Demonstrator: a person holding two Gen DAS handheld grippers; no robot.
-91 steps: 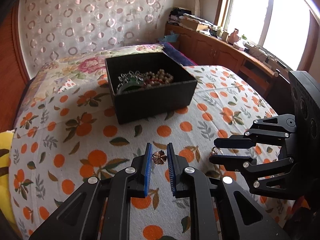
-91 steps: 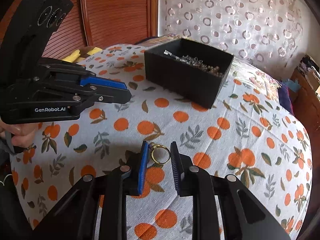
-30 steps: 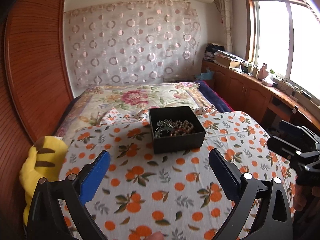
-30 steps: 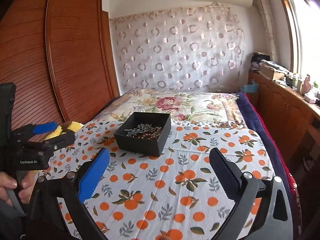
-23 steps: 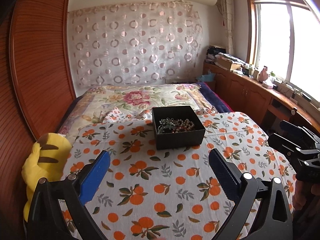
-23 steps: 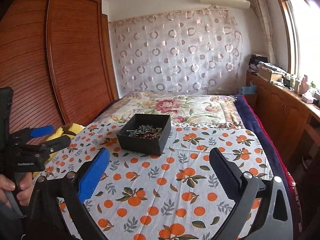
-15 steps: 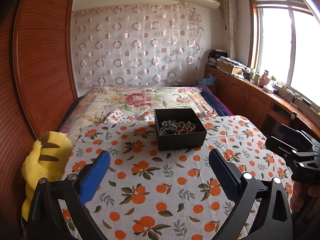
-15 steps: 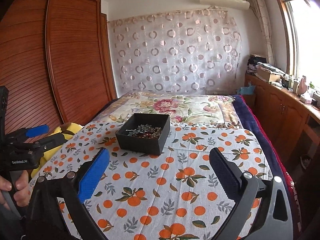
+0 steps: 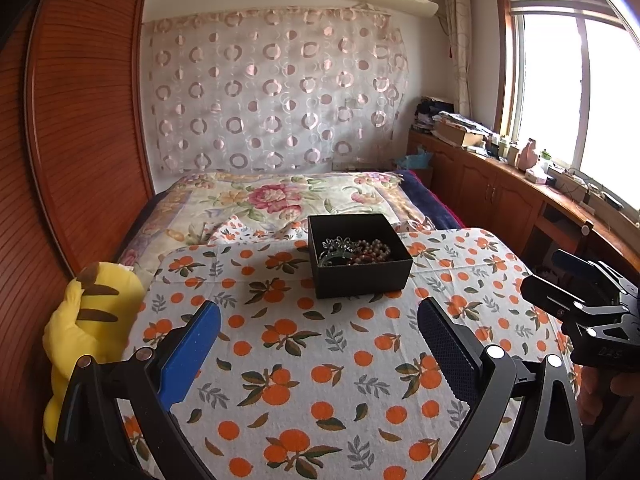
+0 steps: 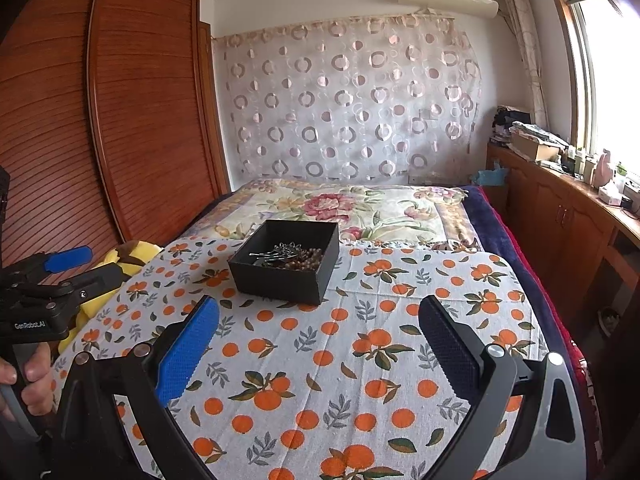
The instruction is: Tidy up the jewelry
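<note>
While both jaws are spread wide and empty, the black jewelry box (image 9: 360, 258) is seen well beyond the left gripper (image 9: 320, 344) and right gripper (image 10: 320, 340); "GenRobot.AI" is printed on the left.

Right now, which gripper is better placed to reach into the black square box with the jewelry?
Probably neither: the left gripper and right gripper are both open, empty and held back from the black square box, which sits near centre in both views.
</note>
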